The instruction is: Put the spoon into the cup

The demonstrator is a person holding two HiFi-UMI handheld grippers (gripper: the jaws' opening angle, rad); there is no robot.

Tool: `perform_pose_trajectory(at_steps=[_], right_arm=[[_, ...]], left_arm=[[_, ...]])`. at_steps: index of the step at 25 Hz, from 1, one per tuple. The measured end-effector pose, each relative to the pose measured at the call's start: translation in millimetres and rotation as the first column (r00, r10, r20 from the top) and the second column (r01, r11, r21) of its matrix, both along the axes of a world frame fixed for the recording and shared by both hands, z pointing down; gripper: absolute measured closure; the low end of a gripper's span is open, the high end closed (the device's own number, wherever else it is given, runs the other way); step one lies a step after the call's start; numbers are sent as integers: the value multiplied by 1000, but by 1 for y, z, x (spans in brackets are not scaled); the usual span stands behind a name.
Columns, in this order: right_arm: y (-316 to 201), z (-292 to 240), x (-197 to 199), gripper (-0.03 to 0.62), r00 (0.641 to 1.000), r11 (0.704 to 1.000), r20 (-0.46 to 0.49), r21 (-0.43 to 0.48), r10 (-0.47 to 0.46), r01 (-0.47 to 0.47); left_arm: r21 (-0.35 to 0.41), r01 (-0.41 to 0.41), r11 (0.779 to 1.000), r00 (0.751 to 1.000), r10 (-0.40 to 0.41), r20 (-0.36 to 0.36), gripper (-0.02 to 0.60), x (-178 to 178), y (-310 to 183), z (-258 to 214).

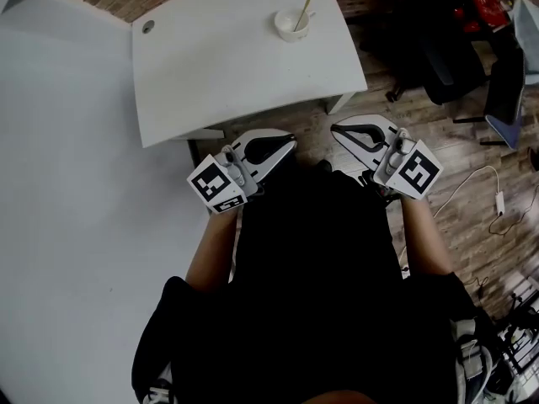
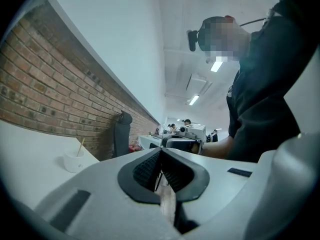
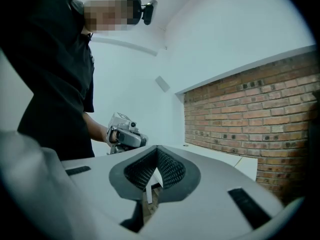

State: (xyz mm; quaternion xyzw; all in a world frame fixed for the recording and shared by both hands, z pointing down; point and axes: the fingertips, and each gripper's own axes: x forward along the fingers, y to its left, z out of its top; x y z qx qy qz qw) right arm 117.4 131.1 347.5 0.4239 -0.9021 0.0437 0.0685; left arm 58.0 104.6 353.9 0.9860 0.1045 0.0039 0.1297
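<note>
**Spoon stands in the cup, both claws empty**

The spoon (image 1: 302, 12) leans inside the white cup (image 1: 292, 25) near the worktop's (image 1: 227, 66) far edge. The left claw (image 1: 289, 143) and right claw (image 1: 337, 128) are closed tight on nothing (both near the person's body, well apart from the cup).

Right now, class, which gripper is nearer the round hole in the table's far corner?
Left. In the head view the left gripper is off the table's near edge, below and right of the round hole. The right gripper is farther right, beyond it.
</note>
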Motion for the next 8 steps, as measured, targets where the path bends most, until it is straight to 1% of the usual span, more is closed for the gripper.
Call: perform_pose_trajectory(at_steps=[5,8], right_arm=[[26,2,15,589,1000,1000,14,4,11,-11],[36,4,27,589,1000,1000,-7,7,17,-17]], left_arm=[[16,-26,1000,1000,26,5,565,17,30,2],[15,-27,1000,1000,28,-1,565,24,44,3]])
